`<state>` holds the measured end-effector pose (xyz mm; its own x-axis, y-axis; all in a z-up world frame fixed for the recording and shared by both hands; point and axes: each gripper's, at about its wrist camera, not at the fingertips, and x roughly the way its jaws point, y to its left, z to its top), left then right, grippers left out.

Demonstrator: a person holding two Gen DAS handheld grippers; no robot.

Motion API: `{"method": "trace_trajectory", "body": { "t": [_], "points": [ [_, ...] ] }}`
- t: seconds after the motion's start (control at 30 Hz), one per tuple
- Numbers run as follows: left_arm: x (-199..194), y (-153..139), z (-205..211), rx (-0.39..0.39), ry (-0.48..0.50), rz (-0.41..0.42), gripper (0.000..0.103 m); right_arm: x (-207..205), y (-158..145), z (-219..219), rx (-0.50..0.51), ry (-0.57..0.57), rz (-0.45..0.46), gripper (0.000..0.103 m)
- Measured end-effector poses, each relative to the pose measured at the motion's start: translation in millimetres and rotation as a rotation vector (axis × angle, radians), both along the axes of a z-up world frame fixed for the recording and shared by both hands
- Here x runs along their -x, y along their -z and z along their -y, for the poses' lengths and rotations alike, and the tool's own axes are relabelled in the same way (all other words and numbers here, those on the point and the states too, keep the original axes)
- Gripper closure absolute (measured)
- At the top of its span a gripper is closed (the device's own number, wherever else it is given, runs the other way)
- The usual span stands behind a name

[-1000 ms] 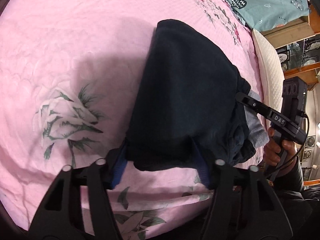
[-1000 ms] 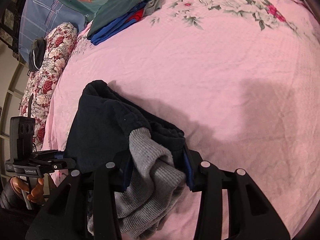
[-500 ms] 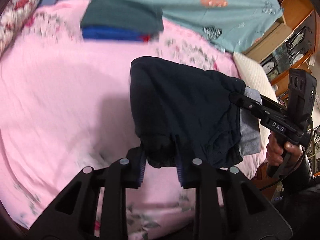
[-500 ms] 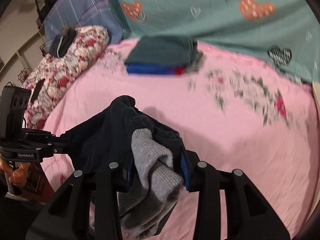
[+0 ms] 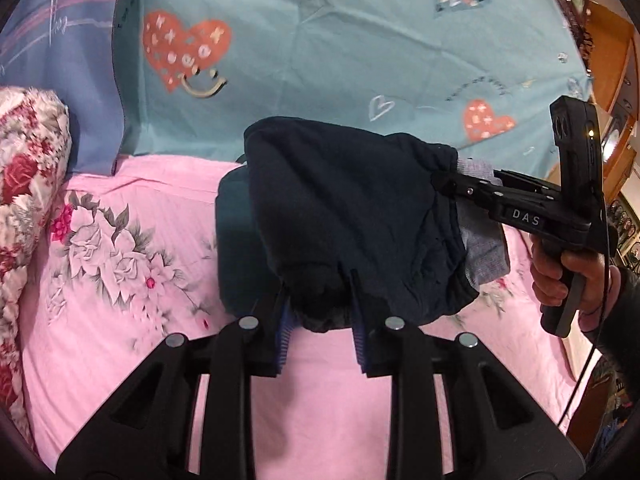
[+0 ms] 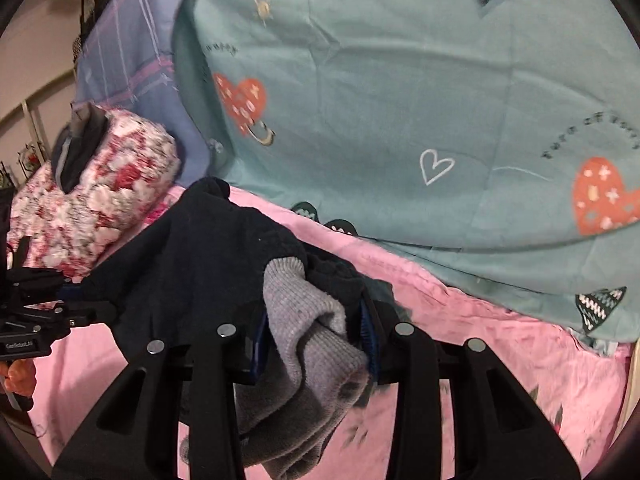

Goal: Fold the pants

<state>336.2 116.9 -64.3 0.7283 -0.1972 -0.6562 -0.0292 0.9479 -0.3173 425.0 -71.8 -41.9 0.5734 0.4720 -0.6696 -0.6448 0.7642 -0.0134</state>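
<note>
Hanging between the two tools, the pants [image 5: 352, 216] were a dark folded bundle held clear above the pink sheet [image 5: 120, 320]. The left gripper [image 5: 320, 316] was clenched on one bunched end, its jaws having just closed onto the cloth; the right gripper [image 6: 312, 336] pinched the other end, grey cuff and all. My worry was the fold: both bites were thick wads, and a loose layer could slide out mid-air and let the bundle drop open

Even, fairly bright indoor light; strong fisheye bending with dark corners; right view slightly motion-blurred at left.
</note>
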Motion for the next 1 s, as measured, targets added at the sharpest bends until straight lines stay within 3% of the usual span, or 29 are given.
{"method": "trace_trajectory", "body": {
  "t": [0.17,0.23,0.27,0.33,0.4,0.43,0.57,0.7,0.77,0.8,0.87,1.0],
  "points": [
    [-37,71,-18,-0.002,-0.009,-0.105,0.075,-54,61,-27,0.121,0.048,-0.075,0.064],
    [-38,87,-18,0.001,0.003,-0.110,0.067,-65,80,-26,0.146,0.069,-0.064,0.059],
    [-38,93,-18,0.000,0.006,-0.109,0.061,-73,87,-21,0.110,0.092,-0.095,0.055],
    [-37,101,-19,-0.010,-0.011,-0.113,0.046,-80,92,-13,0.053,0.114,-0.137,0.043],
    [-36,104,-28,0.007,-0.036,-0.110,0.029,-81,91,-9,0.059,0.127,-0.130,0.027],
    [-35,104,-32,0.020,-0.045,-0.117,0.026,-80,88,-8,0.059,0.131,-0.140,0.026],
    [-26,81,-46,0.026,-0.072,-0.099,0.020,-66,56,4,0.037,0.108,-0.163,0.026],
    [-10,35,-53,0.030,-0.110,0.048,0.018,-12,14,16,-0.040,0.095,-0.039,0.027],
    [-14,21,-44,0.031,-0.070,0.104,0.017,12,2,16,-0.102,0.060,-0.006,0.035],
    [-23,16,-31,0.026,-0.006,0.124,0.017,15,3,13,-0.126,0.036,-0.026,0.048],
    [-39,21,-14,0.009,0.068,0.134,0.017,11,13,5,-0.134,0.007,-0.082,0.062],
    [-92,69,9,-0.027,0.139,0.002,0.017,-30,67,-2,-0.046,0.104,-0.193,0.065]
  ]
}}
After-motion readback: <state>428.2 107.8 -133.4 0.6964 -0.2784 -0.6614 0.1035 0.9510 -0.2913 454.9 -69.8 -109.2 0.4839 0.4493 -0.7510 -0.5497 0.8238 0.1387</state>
